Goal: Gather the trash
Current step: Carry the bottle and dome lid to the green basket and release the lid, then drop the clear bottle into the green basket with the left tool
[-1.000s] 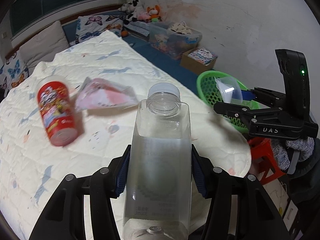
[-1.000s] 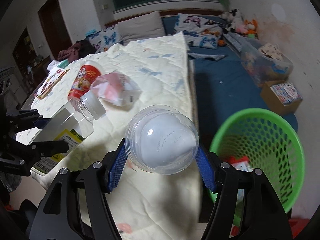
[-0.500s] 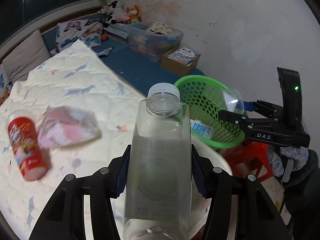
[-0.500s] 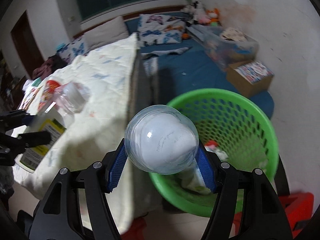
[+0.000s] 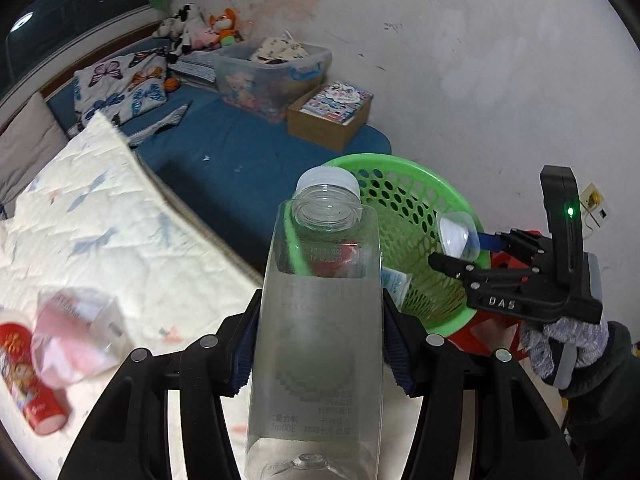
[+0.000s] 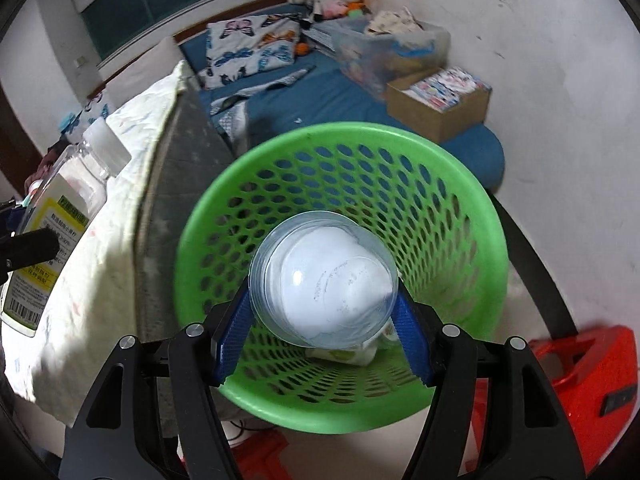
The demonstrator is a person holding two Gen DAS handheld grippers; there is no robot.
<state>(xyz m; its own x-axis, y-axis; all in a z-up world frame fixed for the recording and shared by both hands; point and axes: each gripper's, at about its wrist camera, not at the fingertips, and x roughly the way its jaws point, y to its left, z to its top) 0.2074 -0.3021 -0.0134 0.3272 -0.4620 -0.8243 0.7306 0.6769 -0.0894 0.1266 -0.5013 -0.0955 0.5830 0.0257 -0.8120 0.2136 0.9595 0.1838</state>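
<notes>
Right wrist view: right gripper (image 6: 324,316) clamps a clear plastic cup (image 6: 324,284) above the green basket (image 6: 472,208).
Left gripper (image 5: 320,344) clamps a clear bottle (image 5: 320,320) near the quilt (image 5: 100,216), left of it.

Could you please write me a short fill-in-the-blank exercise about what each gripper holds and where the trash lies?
1. The left gripper is shut on a clear plastic bottle with a ____ cap.
2. The right gripper holds a clear domed plastic lid above the ____ perforated basket.
3. The red can lies on the quilted ____.

Missing words: white; green; bedspread
</notes>
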